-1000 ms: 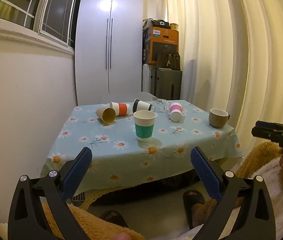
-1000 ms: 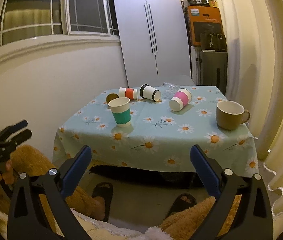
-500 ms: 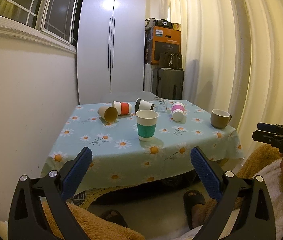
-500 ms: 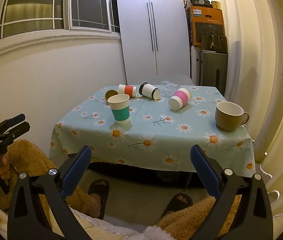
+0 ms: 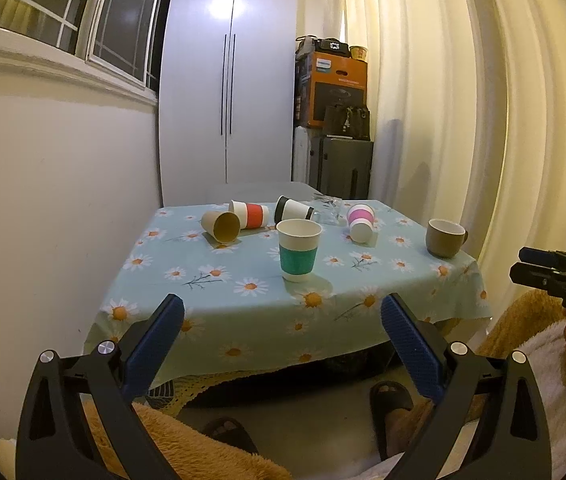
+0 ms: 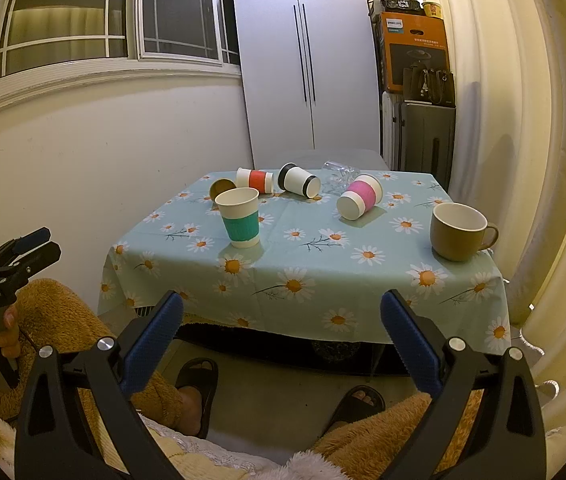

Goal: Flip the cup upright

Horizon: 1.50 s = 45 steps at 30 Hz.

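Several paper cups lie on their sides at the far part of the table: a plain brown cup (image 5: 221, 226) (image 6: 222, 188), a red-banded cup (image 5: 249, 215) (image 6: 255, 180), a black-rimmed white cup (image 5: 294, 209) (image 6: 299, 180) and a pink-banded cup (image 5: 360, 222) (image 6: 359, 197). A green-banded cup (image 5: 298, 249) (image 6: 239, 217) stands upright nearer me. A clear glass (image 5: 327, 209) (image 6: 339, 177) lies on its side. My left gripper (image 5: 282, 330) and right gripper (image 6: 281, 322) are open and empty, held back from the table's near edge.
A brown mug (image 5: 444, 237) (image 6: 459, 231) stands upright at the table's right. The table has a daisy-print cloth (image 5: 243, 312) (image 6: 323, 280). A wall is to the left, curtains to the right, a wardrobe and boxes behind. My slippered feet are under the table.
Both grippers have drawn slightly back and down from the table; the cups look a little farther. Nothing on the table moved.
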Available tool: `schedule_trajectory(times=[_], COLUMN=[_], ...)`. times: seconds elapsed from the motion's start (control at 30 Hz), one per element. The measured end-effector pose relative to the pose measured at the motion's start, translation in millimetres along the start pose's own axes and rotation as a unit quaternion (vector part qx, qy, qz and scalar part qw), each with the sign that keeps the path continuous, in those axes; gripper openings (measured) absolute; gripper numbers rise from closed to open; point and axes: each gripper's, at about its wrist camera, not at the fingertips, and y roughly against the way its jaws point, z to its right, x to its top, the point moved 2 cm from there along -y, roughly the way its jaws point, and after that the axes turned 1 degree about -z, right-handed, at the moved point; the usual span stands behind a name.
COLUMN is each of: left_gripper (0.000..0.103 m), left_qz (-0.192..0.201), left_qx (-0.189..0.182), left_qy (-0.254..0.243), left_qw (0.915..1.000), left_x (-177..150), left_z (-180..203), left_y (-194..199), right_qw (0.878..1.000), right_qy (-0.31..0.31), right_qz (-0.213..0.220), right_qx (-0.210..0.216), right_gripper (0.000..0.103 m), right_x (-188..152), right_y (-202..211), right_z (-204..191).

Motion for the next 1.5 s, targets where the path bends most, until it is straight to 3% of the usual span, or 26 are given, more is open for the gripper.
schedule_trajectory(times=[1.5], left_gripper=[0.096], left_qz=[-0.003], left_qx=[-0.003], left_qy=[-0.009], left_qw=[1.0000], left_x=[-1.4], left_z=[4.6], left_y=[-2.4], right_qw=[1.000], right_qy=[0.000], right_qz=[-0.001], right_qx=[0.000], right_gripper=[0.098], right_x=[-0.1], right_y=[-0.2], right_z=[0.9])
